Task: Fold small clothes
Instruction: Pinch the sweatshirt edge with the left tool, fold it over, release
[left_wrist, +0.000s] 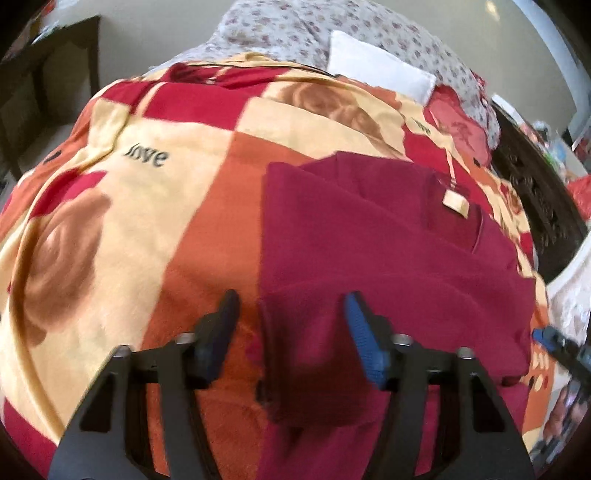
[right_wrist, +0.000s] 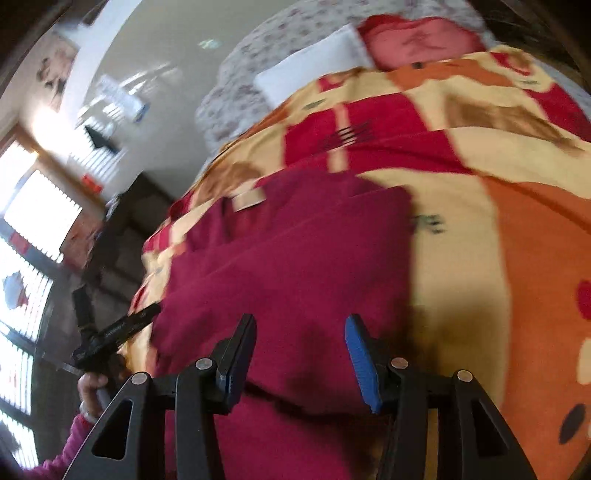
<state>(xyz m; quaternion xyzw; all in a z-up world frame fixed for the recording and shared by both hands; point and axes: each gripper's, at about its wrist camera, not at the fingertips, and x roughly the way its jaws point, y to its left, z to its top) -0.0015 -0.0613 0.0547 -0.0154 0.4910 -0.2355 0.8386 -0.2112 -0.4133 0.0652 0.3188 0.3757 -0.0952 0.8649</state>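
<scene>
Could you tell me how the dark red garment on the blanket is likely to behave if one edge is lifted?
The dark red garment will probably droop, since it lies in soft folds. It looks fuzzy and thick, so slipping seems unlikely. On the plush blanket it may drag rather than slide.

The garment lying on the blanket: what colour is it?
Dark red, maroon garment with a small beige tag near its collar; clearest in the left wrist view.

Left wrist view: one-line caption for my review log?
Open left tongs poised over a maroon garment on a rose-patterned blanket, with a white pillow beyond.
</scene>
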